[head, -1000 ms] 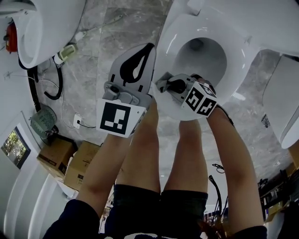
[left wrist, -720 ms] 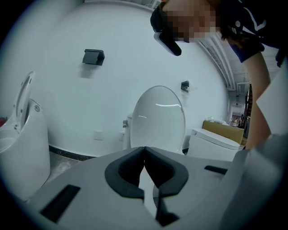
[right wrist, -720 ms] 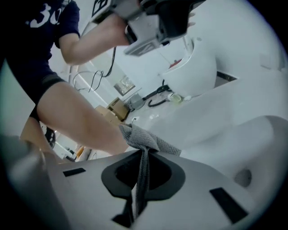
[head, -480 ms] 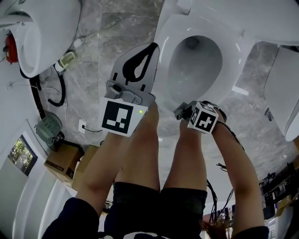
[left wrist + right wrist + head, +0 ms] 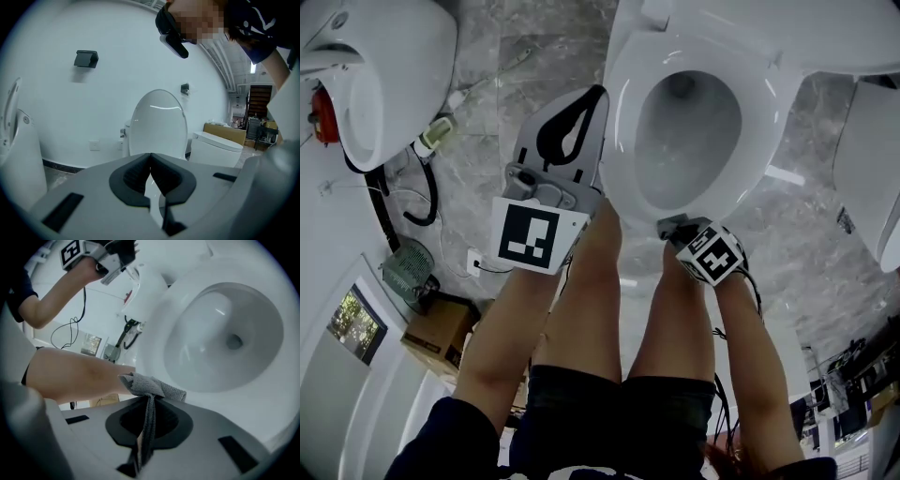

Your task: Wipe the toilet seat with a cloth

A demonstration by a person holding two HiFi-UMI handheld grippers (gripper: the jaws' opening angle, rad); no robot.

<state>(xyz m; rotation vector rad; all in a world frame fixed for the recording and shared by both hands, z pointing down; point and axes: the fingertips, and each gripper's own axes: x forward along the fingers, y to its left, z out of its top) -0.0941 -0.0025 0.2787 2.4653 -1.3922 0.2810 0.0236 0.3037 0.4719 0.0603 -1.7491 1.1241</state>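
Note:
A white toilet with its seat point(image 5: 622, 141) down and bowl open fills the top of the head view. My right gripper point(image 5: 671, 226) hovers just off the seat's front rim, shut on a grey cloth point(image 5: 149, 387) that bunches out past the jaw tips; in the right gripper view the seat point(image 5: 262, 394) and bowl point(image 5: 220, 333) lie right beyond it. My left gripper point(image 5: 598, 95) hangs to the left of the toilet, over the floor, jaws shut with nothing between them point(image 5: 150, 155). It points away, toward another toilet with a raised lid point(image 5: 158, 122).
The person's bare legs point(image 5: 591, 309) stand below the grippers. A second toilet point(image 5: 384, 66) is at upper left, a third point(image 5: 872, 159) at right. Hoses and cables point(image 5: 422, 187), a socket and cardboard boxes point(image 5: 441, 333) lie along the left on the marble floor.
My right gripper with the cloth has drawn back off the seat's front rim toward the person. The left gripper has barely moved.

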